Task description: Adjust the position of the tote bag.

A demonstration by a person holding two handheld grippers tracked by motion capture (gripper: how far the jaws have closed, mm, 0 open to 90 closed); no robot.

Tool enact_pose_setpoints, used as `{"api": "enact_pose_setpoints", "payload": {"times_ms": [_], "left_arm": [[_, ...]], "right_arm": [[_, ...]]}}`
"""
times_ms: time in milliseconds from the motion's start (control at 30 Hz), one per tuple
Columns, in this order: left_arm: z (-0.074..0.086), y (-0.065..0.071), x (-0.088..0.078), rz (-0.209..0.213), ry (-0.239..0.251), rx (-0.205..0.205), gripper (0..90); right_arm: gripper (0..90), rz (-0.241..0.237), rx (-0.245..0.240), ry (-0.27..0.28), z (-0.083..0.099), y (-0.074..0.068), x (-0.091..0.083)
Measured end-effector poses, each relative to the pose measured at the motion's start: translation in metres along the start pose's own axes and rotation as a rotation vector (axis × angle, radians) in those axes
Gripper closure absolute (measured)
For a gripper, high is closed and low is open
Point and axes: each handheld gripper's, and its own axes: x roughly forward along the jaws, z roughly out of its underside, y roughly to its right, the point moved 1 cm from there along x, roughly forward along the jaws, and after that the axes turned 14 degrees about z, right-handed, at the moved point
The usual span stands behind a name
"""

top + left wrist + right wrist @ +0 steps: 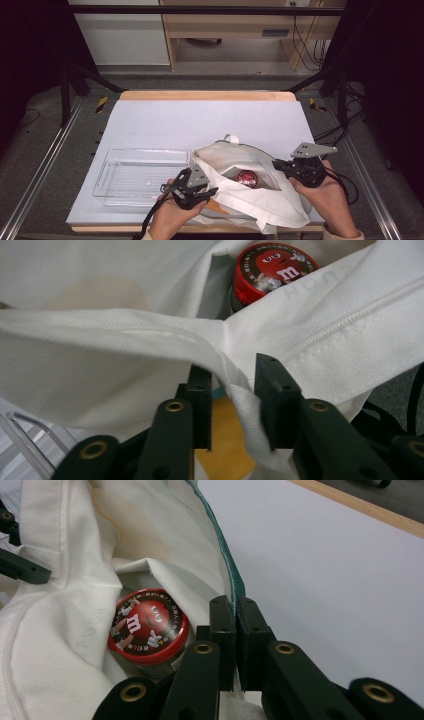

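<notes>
A white cloth bag lies at the table's near edge with its mouth held apart. Inside it sits a tub with a red lid printed with a cartoon candy figure, seen close in the left gripper view and the right gripper view. My left gripper is at the bag's near-left rim. A fold of the white cloth hangs between its jaws, with a gap beside it, so it is open. My right gripper is shut on the bag's green-trimmed far rim.
A clear plastic tray stands left of the bag, with nothing in it. The white mat stretches behind the bag to the wooden far edge. Something orange lies under the bag near the left gripper.
</notes>
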Motion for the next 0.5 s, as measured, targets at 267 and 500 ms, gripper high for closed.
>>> {"api": "enact_pose_setpoints", "payload": {"times_ms": [267,500], "left_arm": [[0.014,0.011,0.001,0.015,-0.049,0.044,77.9],[0.025,0.022,0.001,0.015,-0.081,0.072,79.4]], "right_arm": [[72.7,0.029,-0.052,0.003,-0.006,-0.003,0.001],[52.1,0.040,-0.071,0.029,-0.020,-0.003,0.008]]}}
